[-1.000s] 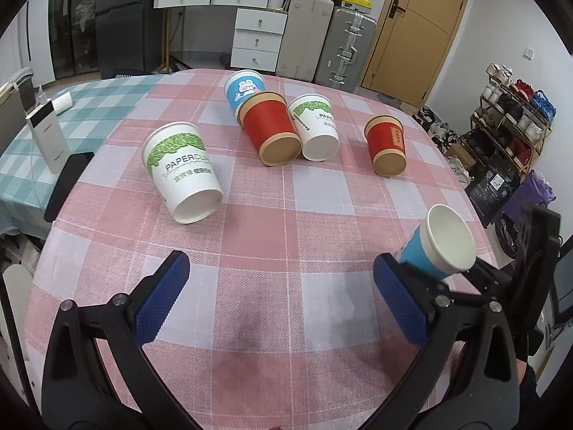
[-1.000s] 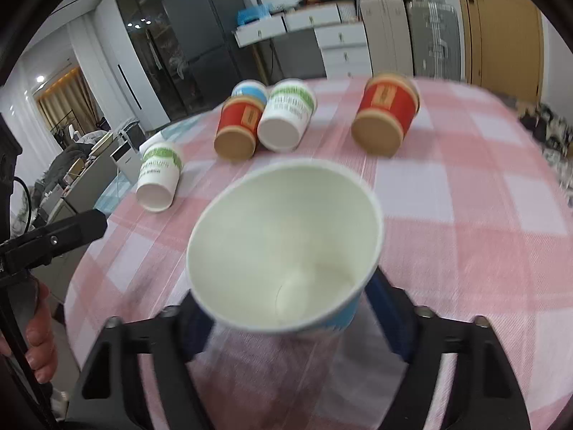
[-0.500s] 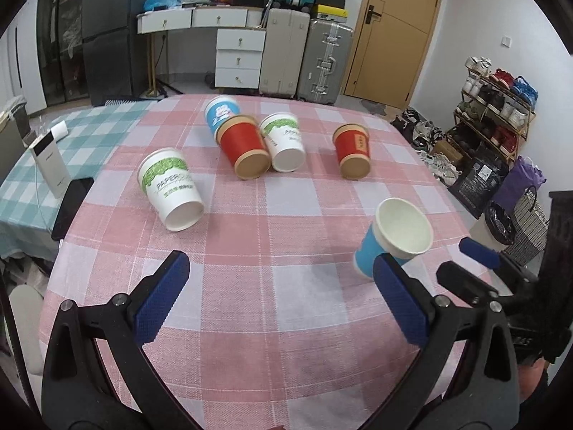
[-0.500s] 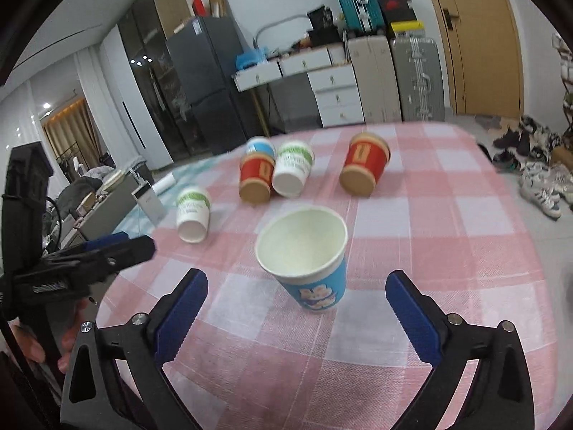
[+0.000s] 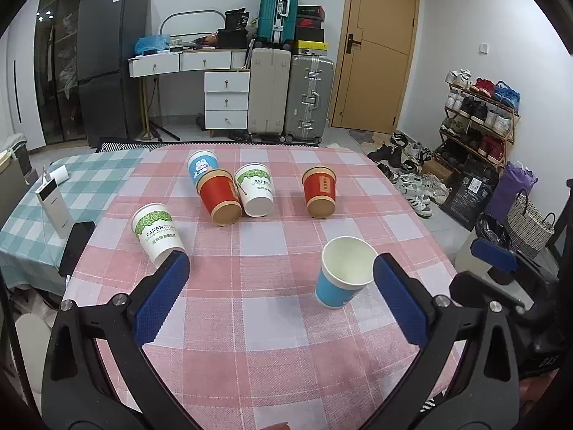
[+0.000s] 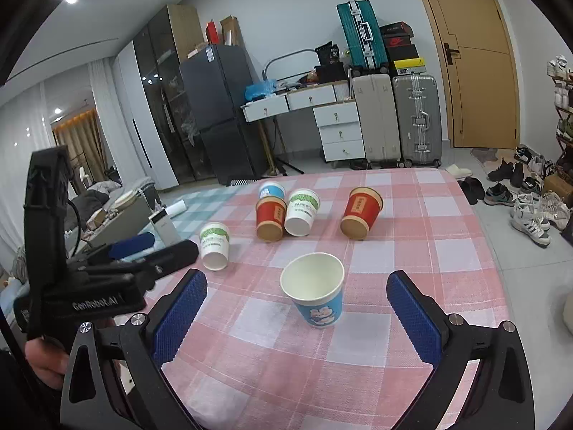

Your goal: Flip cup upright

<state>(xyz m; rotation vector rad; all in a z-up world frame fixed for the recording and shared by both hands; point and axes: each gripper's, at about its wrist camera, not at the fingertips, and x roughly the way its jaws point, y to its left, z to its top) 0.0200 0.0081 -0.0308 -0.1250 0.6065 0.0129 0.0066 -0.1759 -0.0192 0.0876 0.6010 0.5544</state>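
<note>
While both pairs of my blue-padded fingers stand spread wide and grip nothing, my right gripper [image 6: 296, 313] frames the blue cup [image 6: 315, 294] between its pads, clear of both. That cup stands upright, mouth up, on the pink checked tablecloth [image 6: 412, 251], with a cartoon print on its wall. From my left gripper [image 5: 281, 301] the same blue cup [image 5: 340, 277] sits just inside the right pad, and I cannot tell whether it touches it. Off to my left, a white cup printed PAPERCUP [image 5: 157, 231] lies on its side, its mouth partly hidden behind my left pad. Farther out, a red cup [image 5: 219, 197] and a white cup with a green band [image 5: 256, 193] lie tipped side by side, touching, mouths toward me, and a second blue cup [image 5: 202, 165] stands bottom-up just behind the red one. Another red cup [image 5: 319, 193] lies apart to the right. None of these lies between my fingers and the upright cup. At the left edge, a black phone [image 5: 77, 247] and a white power bank [image 5: 53, 204] rest near the teal checked cloth [image 5: 89, 175]. Beyond the table stand suitcases [image 5: 290, 96], white drawers [image 5: 226, 98], a dark fridge [image 5: 107, 75] and a shoe rack [image 5: 480, 114].
</note>
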